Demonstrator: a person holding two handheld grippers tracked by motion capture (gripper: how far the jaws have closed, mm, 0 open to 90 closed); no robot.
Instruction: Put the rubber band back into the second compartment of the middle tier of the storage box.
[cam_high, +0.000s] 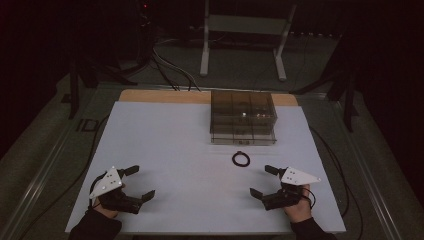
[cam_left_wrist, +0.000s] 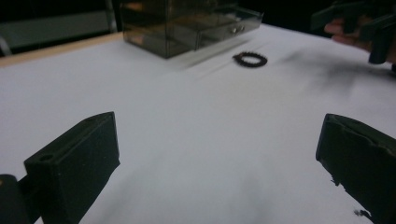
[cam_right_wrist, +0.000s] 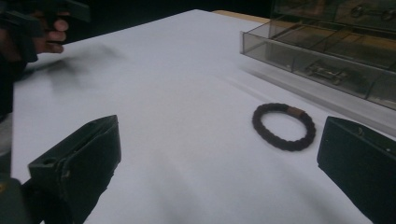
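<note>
Dim room: grey floor (cam_high: 240, 70), white stand (cam_high: 245, 30), trailing cables (cam_high: 167, 67).

High view: dim overall; your white worktop (cam_high: 200, 150) is the one bright area, and the surroundings fall off to near black. The picture is soft and low in detail.

Left gripper view: the near black jaws are blurred, and your right tool (cam_left_wrist: 359, 23) far off is smeared, with a soft grey shadow under it on the worktop.

Right gripper view: the hair band (cam_right_wrist: 284, 126) is fairly sharp; the smoky drawer box (cam_right_wrist: 336, 51) shows faint reflections; your left hand (cam_right_wrist: 46, 32) is dark and blurred, above a diffuse shadow.
</note>
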